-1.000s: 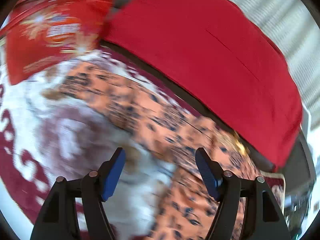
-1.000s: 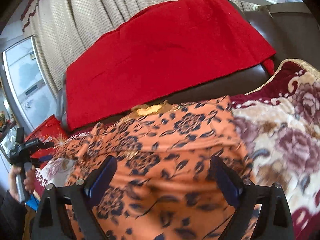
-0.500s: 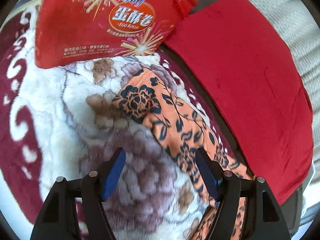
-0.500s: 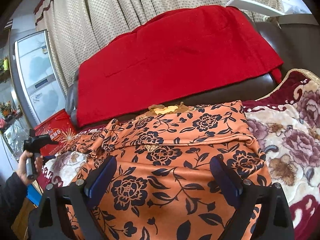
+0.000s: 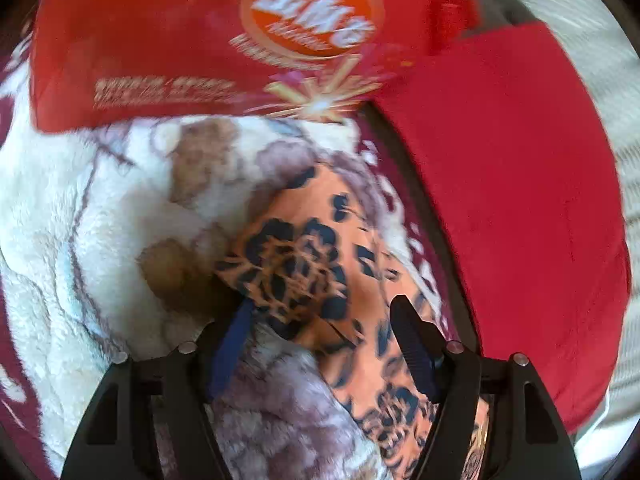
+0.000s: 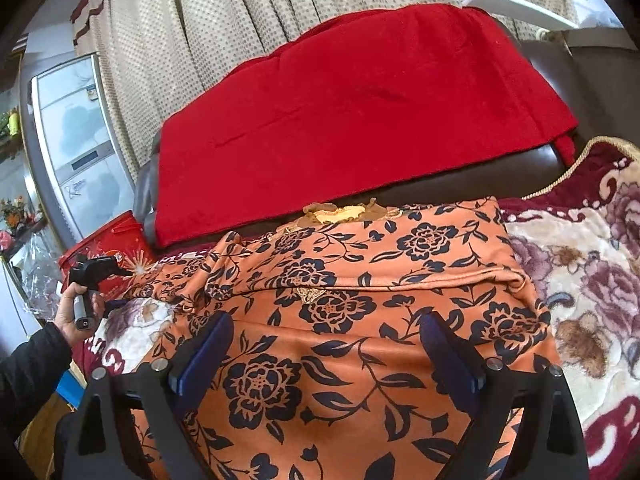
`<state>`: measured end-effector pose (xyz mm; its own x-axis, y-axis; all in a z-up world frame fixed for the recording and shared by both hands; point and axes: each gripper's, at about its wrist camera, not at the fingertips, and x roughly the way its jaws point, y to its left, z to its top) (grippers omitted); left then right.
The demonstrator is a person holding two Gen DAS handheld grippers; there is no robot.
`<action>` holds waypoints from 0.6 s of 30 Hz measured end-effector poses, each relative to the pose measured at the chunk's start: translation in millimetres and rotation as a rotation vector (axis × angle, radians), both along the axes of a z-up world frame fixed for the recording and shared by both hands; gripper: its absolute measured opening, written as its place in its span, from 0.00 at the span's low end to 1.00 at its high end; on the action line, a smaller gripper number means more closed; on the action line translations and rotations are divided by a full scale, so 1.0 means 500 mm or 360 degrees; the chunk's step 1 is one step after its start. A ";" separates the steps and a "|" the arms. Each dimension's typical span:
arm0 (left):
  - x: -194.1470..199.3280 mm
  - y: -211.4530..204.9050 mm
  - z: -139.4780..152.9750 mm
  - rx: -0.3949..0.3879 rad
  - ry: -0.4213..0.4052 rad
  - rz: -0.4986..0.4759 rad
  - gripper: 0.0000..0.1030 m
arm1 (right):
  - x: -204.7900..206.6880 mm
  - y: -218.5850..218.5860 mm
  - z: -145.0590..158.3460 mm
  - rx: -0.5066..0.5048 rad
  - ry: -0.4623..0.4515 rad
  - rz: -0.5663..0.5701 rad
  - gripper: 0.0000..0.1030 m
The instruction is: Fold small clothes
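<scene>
At far left a red bag [image 5: 192, 36] sat at the blanket's [image 5: 80, 208] edge, with the person's hand [image 6: 76, 312] working the left gripper [image 5: 320, 332] just in front of it. That gripper's jaws were closing around the sleeve end [image 5: 292, 264] of the orange top [image 6: 352, 320]; the cloth lay between the pads, but they did not yet look pressed onto it. The picture was blurred there, so contact was hard to judge. If the jaws closed too deep, they could pinch the plush blanket along with the sleeve and drag both; too shallow, and the thin cloth might slip out mid-fold.

In the middle the top lay spread on the blanket over the sofa seat, its upper part already doubled over, with a red throw [image 6: 360, 120] on the backrest behind. To the right, the right gripper [image 6: 324, 356] hovered over the top's body, jaws wide, holding nothing. With nothing pinning the body, a pull on the sleeve could shift the whole garment and spoil the fold.
</scene>
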<state>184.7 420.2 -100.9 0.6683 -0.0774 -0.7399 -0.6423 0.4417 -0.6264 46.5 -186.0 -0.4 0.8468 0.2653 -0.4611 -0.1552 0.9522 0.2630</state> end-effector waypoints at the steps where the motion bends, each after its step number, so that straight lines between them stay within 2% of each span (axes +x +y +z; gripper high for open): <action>1: -0.001 0.006 -0.003 0.0006 0.0033 0.0041 0.44 | 0.003 0.001 -0.003 -0.0008 -0.0001 -0.0002 0.93; 2: -0.001 0.012 -0.006 0.0027 0.0098 0.0082 0.13 | 0.006 0.002 -0.007 -0.0016 -0.0003 -0.0002 0.93; 3: 0.001 0.021 -0.010 0.0036 0.0156 0.0101 0.02 | 0.009 0.001 -0.010 -0.0013 -0.0004 0.0001 0.93; 5: 0.002 0.033 -0.009 0.0014 0.0168 0.0125 0.03 | 0.011 -0.001 -0.012 -0.0011 -0.0008 0.0003 0.93; 6: 0.003 0.034 0.002 0.0049 0.0186 0.0137 0.03 | 0.010 -0.002 -0.014 -0.0018 -0.0017 0.0000 0.93; 11: 0.017 -0.011 0.116 0.0343 0.0172 0.0129 0.03 | -0.003 -0.019 -0.016 -0.0031 -0.0070 -0.0039 0.93; 14: 0.032 -0.082 0.224 0.0549 0.0070 0.0056 0.03 | -0.010 -0.034 -0.016 0.0002 -0.0084 -0.0045 0.93; 18: 0.041 -0.212 0.389 0.0817 -0.0139 -0.0070 0.03 | -0.028 -0.054 -0.007 0.0053 -0.0138 -0.0067 0.93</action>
